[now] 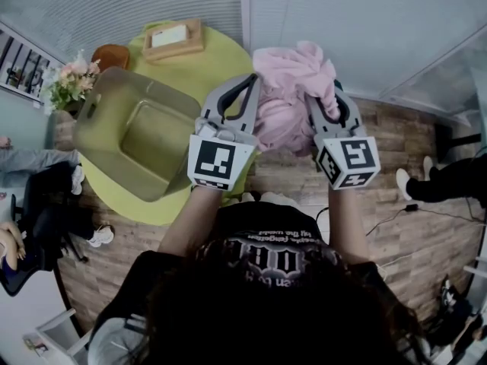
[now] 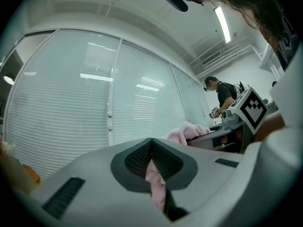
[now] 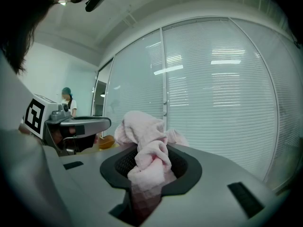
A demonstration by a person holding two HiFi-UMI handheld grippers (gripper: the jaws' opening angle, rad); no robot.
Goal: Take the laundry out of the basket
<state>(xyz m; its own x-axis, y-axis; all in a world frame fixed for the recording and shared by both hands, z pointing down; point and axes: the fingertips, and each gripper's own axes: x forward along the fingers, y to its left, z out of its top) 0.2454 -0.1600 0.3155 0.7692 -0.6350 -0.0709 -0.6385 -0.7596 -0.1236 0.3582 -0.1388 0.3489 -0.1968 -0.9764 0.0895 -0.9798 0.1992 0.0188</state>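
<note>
Left gripper (image 2: 152, 161): from my remote station I record its jaws pressed together on a thin fold of the pink laundry (image 1: 293, 82), which shows in the left gripper view as a narrow strip pinched between the dark pads. Right gripper (image 3: 150, 167): I record its jaws clamped on a thicker bunch of the same cloth, which wells up out of the pad recess and slumps over its front edge. I find both grippers raised side by side in front of the person, marker cubes toward the head camera, with the garment bundled between and beyond the two sets of fingers. I place the laundry outside the basket (image 1: 106, 124), to its right and apart from it, held in the air and seen against the right edge of the round table (image 1: 221, 59) and the wooden floor (image 1: 396, 257). The olive basket sits tilted on the yellow-green tabletop, mouth turned toward the head camera, one corner just beside the left gripper's cube. At the table's far side I note a wooden tray (image 1: 173, 38) with a white card and a brown bowl (image 1: 111, 55); flowers (image 1: 70, 78) stand near its left side. Slatted blinds (image 3: 222, 93) fill the wall behind.
</note>
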